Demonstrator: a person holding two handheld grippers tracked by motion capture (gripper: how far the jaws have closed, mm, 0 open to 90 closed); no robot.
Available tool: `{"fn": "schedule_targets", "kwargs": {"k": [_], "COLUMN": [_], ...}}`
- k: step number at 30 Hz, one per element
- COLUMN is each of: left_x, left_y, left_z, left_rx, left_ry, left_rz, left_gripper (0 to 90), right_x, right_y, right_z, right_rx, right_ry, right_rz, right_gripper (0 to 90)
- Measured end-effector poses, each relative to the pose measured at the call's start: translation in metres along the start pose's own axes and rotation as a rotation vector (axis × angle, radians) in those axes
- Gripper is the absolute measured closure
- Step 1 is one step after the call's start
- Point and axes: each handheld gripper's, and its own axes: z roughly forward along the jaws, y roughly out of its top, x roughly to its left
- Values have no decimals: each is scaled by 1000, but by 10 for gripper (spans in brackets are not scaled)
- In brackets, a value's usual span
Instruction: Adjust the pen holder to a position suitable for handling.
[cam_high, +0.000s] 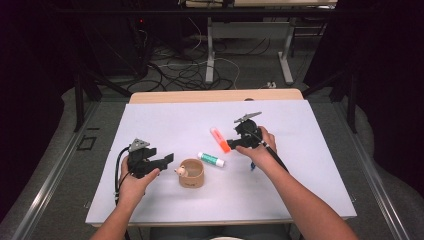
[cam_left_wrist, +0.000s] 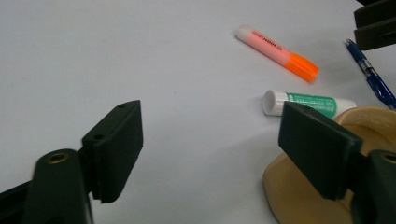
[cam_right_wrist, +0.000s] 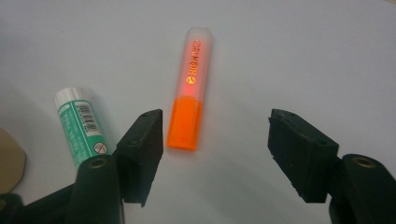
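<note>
On the white surface (cam_high: 150, 120), my right tongs (cam_right_wrist: 215, 154) gape, empty, near the orange highlighter (cam_right_wrist: 189, 98); my left tongs (cam_left_wrist: 210, 154) stand open beside the wooden cup (cam_high: 192, 173).

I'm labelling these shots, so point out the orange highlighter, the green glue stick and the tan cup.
orange highlighter (cam_right_wrist: 191, 84) right gripper view, clear cap.
green glue stick (cam_left_wrist: 313, 102) left gripper view, green label.
tan cup (cam_high: 192, 175) high view, outer wall.

open mat around highlighter (cam_right_wrist: 190, 93), glue stick (cam_right_wrist: 81, 125) just beside
</note>
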Motion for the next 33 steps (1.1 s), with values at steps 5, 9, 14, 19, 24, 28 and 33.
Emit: {"fn": "schedule_targets", "kwargs": {"k": [5, 9, 14, 19, 24, 28, 33], "left_x": [0, 2, 2, 2, 1, 2, 3], "left_y": [-3, -5, -6, -6, -6, -7, -7], "left_z": [6, 8, 10, 9, 9, 8, 7], "left_rx": [4, 12, 6, 3, -5, 4, -12], "left_ry": [25, 37, 25, 17, 22, 20, 23], "left_rz": [7, 3, 9, 1, 8, 9, 4], "left_gripper": [155, 131, 68, 67, 68, 69, 75], "right_x": [8, 12, 15, 17, 18, 21, 21], "right_y": [2, 3, 4, 5, 7, 6, 7], "right_z": [16, 26, 37, 48, 57, 63, 66], "right_rx": [17, 10, 33, 37, 69, 41, 78], "right_ry": [7, 29, 36, 42, 27, 24, -1], "right_rz": [-45, -42, -27, -7, -18, 13, 25], "right_gripper": [428, 476, 501, 544, 548, 582, 611]}}
